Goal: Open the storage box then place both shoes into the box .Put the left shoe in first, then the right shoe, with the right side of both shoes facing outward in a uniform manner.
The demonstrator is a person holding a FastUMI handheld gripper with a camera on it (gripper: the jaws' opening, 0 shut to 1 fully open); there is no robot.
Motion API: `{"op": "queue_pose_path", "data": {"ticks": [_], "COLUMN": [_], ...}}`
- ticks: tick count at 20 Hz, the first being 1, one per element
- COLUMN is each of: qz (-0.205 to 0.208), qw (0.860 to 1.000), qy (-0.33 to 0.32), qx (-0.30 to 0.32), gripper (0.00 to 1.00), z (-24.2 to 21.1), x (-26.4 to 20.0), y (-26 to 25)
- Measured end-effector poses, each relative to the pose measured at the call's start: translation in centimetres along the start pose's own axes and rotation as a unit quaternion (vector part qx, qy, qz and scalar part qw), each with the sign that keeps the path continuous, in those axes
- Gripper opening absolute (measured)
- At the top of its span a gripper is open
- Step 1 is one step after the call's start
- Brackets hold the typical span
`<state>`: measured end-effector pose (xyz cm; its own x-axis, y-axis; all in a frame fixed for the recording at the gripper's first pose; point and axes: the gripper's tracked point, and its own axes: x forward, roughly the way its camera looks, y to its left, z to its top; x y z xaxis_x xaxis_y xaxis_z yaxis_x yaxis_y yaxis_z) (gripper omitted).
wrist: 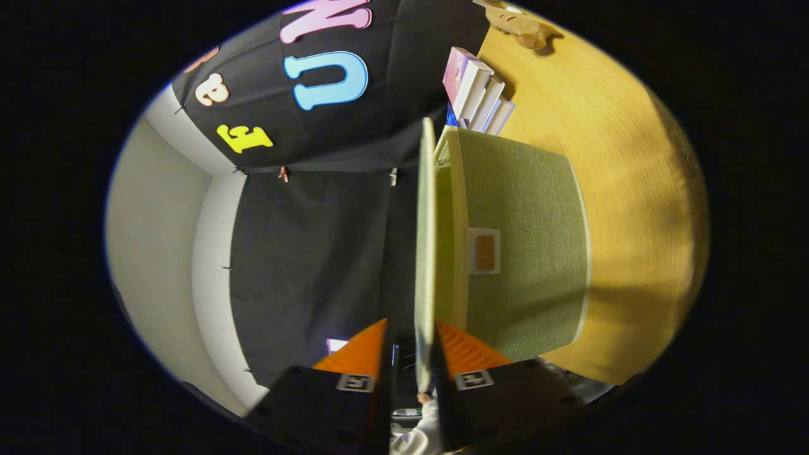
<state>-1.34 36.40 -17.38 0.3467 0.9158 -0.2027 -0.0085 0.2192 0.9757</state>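
Lid (pixel 425 240) of the storage box (pixel 521 246) sits clamped between your tool (pixel 411 360) fingers, lifted off the box, which stands mid-desk (pixel 632 189). Swing it fully back, gripping firmly, before releasing.

Pale green woven fabric is being shown on the storage box (pixel 524 246) and its lid (pixel 426 253); yellow wood grain is being displayed by the counter (pixel 632 189).

The scene is evenly and fairly brightly lit. Soft shadow bands are cast across the wooden table (pixel 632 189). Straight edges are bowed by strong fisheye distortion, and the rim is dimmed and slightly blurred.
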Motion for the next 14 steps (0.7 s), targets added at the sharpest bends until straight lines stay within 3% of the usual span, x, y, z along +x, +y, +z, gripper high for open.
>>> {"op": "queue_pose_path", "data": {"ticks": [1, 4, 8, 14], "qz": [-0.009, -0.02, -0.03, -0.049], "qw": [1.0, 1.0, 1.0, 0.996], "qy": [-0.002, 0.004, 0.008, 0.027], "qx": [0.001, 0.008, -0.001, -0.067], "gripper": [0.18, 0.06, 0.05, 0.06], "z": [0.3, 0.0, 0.2, 0.5], "x": [0.5, 0.8, 0.6, 1.9], "y": [-0.4, 0.1, 1.1, 5.2]}}
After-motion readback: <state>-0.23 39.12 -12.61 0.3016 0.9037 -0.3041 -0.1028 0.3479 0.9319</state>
